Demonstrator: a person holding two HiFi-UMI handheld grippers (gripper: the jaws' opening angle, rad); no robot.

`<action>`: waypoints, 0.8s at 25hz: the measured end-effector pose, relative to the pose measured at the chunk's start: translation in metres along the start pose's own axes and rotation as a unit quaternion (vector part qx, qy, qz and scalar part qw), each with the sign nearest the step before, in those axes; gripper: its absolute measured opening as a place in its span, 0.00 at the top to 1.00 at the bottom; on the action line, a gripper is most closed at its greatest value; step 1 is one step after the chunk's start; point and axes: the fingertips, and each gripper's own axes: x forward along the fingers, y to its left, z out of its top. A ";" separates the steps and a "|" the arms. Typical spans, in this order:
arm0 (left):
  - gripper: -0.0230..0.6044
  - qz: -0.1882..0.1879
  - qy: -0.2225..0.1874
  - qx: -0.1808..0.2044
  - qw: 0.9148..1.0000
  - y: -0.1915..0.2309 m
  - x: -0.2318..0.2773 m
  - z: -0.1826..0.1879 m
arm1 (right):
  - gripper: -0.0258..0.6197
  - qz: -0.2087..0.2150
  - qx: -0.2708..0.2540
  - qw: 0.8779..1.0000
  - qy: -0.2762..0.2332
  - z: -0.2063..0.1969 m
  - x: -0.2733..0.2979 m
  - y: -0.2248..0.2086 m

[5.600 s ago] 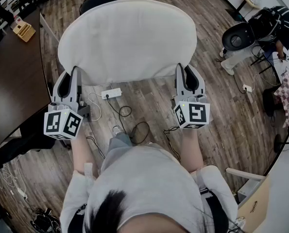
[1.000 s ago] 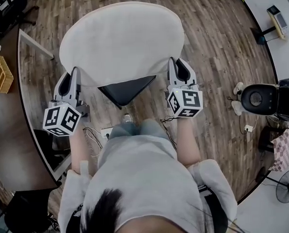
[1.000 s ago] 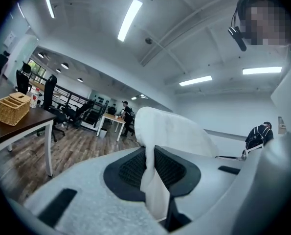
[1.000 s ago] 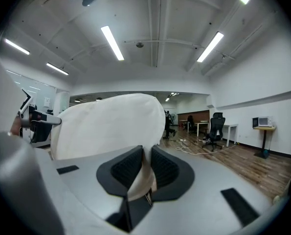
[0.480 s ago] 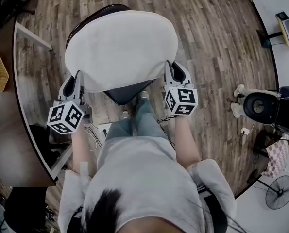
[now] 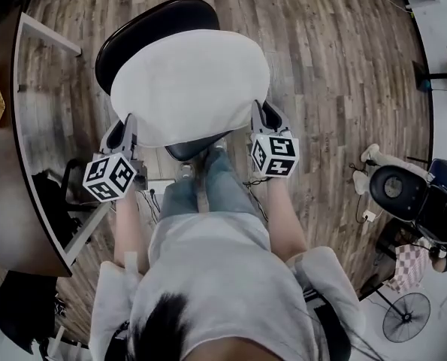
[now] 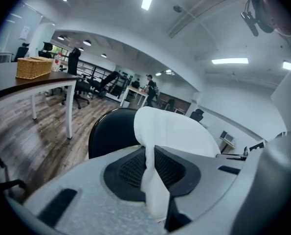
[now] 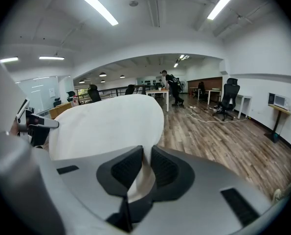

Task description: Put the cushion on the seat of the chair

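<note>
A white oval cushion [image 6: 189, 81] hangs flat over a black chair, whose backrest [image 6: 144, 25] shows beyond it and whose seat front [image 6: 197, 147] shows under its near edge. My left gripper [image 6: 125, 138] is shut on the cushion's near left edge, my right gripper [image 6: 262, 119] on its near right edge. In the left gripper view the cushion [image 7: 177, 129] is pinched thin in my left gripper [image 7: 152, 173], with the chair back [image 7: 111, 133] behind it. In the right gripper view the cushion [image 8: 106, 126] fills the left, its edge clamped in my right gripper [image 8: 144, 168].
A dark desk [image 6: 13, 164] with white legs stands close on the left, and a wicker basket [image 7: 35, 67] sits on it. A white and black machine [image 6: 396, 186] and a fan [image 6: 407, 318] stand at the right. Cables lie on the wooden floor by the person's legs.
Both grippers have sunk with the cushion still held between them. The black chair has come into view beneath it, and the cushion now lies lower, just over the seat.
</note>
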 end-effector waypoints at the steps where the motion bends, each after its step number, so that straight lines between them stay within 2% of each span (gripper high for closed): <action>1: 0.88 0.007 0.006 -0.005 1.000 0.003 0.005 -0.008 | 0.87 0.004 -0.001 1.000 0.009 -0.006 0.007 -0.002; 10: 0.88 0.061 0.054 -0.041 0.996 0.028 0.044 -0.063 | 0.87 0.038 -0.001 0.996 0.086 -0.057 0.065 -0.017; 20: 0.88 0.116 0.099 -0.081 0.985 0.057 0.076 -0.130 | 0.87 0.070 -0.017 0.986 0.152 -0.113 0.120 -0.024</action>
